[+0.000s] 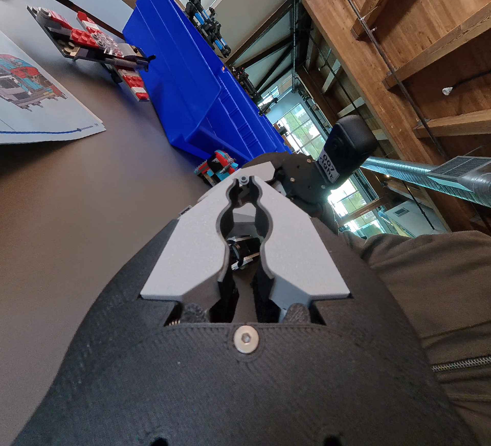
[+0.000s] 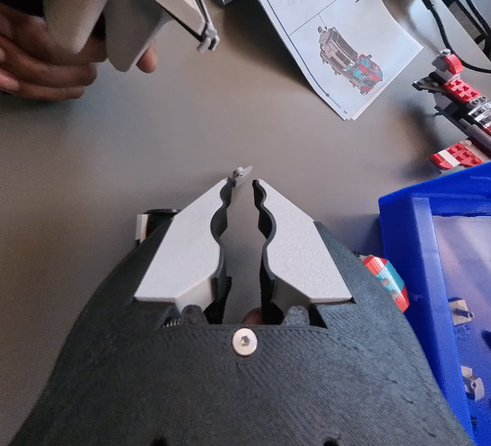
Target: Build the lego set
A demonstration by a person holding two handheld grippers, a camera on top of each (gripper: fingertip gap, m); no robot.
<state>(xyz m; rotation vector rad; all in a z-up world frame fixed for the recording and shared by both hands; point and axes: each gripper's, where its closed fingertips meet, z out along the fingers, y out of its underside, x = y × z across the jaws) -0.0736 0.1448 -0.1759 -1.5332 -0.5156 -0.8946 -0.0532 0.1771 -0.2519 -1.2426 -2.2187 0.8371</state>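
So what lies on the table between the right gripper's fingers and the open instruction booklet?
Nothing: in the right wrist view, bare grey table runs from the right gripper to the booklet.

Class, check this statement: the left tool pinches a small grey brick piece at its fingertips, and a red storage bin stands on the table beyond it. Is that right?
One thing is wrong: the storage bin is blue, not red, as the left wrist view shows. The rest stands: the left tool pinches a small grey brick piece at its fingertips, above the table.
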